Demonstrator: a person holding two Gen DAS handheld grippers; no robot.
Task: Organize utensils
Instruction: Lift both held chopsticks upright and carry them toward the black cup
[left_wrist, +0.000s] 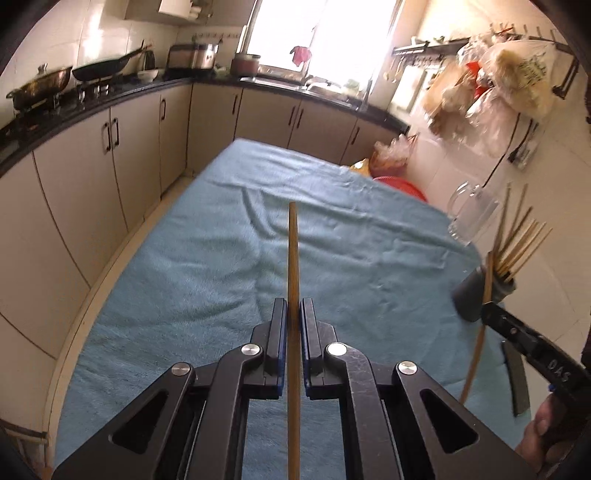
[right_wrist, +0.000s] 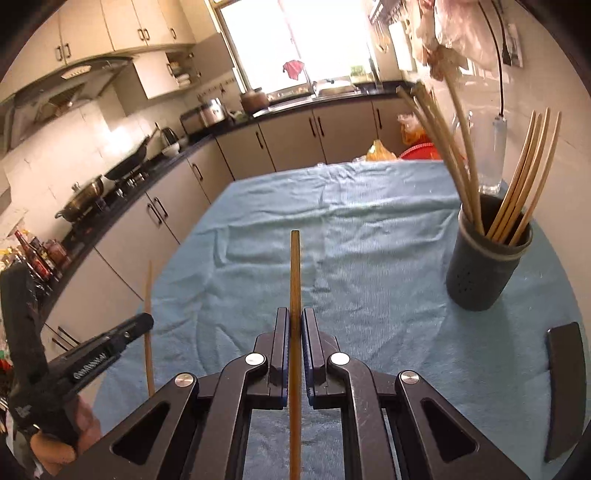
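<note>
- While each hand-held gripper clamps one upright chopstick, left (left_wrist: 293, 314) on chopstick (left_wrist: 293, 251), right (right_wrist: 294, 325) on chopstick (right_wrist: 295, 273).
- Holder (right_wrist: 484, 266) stands on the bench (right_wrist: 332, 229), right-forward, nearer the right.

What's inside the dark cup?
The cup holds a bunch of chopsticks sticking out the top. Their lower ends and the cup's bottom are hidden by its wall.

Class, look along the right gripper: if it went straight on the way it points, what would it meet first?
Probably the blue cloth on the table: the right gripper, shut on a chopstick, points down at bare cloth. The dark holder stands off to the right. Depth is uncertain.
</note>
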